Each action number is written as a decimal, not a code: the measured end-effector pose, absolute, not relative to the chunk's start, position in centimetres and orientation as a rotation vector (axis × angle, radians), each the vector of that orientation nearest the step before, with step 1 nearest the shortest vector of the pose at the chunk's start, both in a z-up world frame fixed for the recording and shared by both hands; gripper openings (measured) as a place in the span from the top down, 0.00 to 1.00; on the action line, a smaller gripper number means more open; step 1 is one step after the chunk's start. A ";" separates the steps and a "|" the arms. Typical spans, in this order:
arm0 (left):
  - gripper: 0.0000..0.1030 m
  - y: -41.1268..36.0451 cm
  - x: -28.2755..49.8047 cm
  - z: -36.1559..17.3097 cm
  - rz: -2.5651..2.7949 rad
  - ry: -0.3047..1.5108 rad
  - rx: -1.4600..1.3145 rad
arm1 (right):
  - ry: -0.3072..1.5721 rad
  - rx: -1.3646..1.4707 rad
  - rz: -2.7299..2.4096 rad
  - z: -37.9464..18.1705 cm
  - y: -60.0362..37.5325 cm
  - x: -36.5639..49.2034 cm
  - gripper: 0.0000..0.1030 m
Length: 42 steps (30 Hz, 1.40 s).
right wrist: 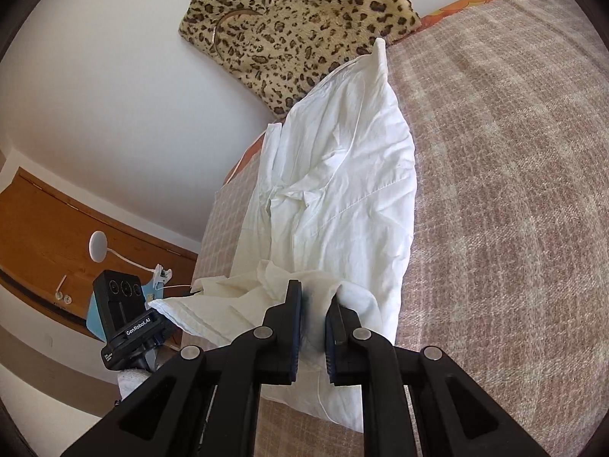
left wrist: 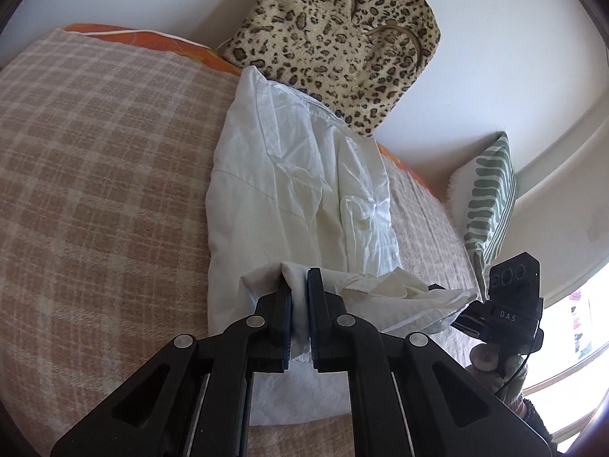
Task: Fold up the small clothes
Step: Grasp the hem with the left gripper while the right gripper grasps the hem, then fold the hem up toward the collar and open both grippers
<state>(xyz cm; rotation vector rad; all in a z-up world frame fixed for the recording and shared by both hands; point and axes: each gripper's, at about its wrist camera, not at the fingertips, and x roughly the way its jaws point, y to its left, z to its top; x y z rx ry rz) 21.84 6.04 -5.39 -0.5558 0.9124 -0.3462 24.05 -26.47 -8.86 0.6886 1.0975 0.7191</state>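
Observation:
A white garment (left wrist: 289,182) lies stretched along a beige checked blanket (left wrist: 95,175) on a bed. My left gripper (left wrist: 299,278) is shut on the near edge of the cloth, which bunches between its pads. In the right wrist view the same white garment (right wrist: 342,175) runs away from me, and my right gripper (right wrist: 315,291) is shut on its near edge too. The lifted hem sags between the two grippers. The right gripper's body (left wrist: 506,304) shows at the right of the left wrist view. The left gripper's body (right wrist: 125,316) shows at the lower left of the right wrist view.
A leopard-print cushion (left wrist: 335,26) leans on the white wall at the head of the bed. A green and white striped pillow (left wrist: 489,198) stands at the bed's right side. Beyond the bed's other side hang a wooden panel (right wrist: 76,224) and a white clip lamp (right wrist: 99,246).

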 end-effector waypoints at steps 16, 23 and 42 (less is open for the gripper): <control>0.68 7.7 22.2 -3.4 -0.280 0.918 -0.584 | 1.008 0.688 0.617 -6.7 -29.7 24.5 0.52; 0.59 7.4 22.2 -0.6 -0.254 0.834 -0.478 | 0.916 0.362 0.662 -4.0 -25.9 21.1 0.58; 0.61 4.7 24.0 -5.7 -0.186 0.908 -0.170 | 0.995 -0.143 0.523 -8.2 -20.0 18.8 0.73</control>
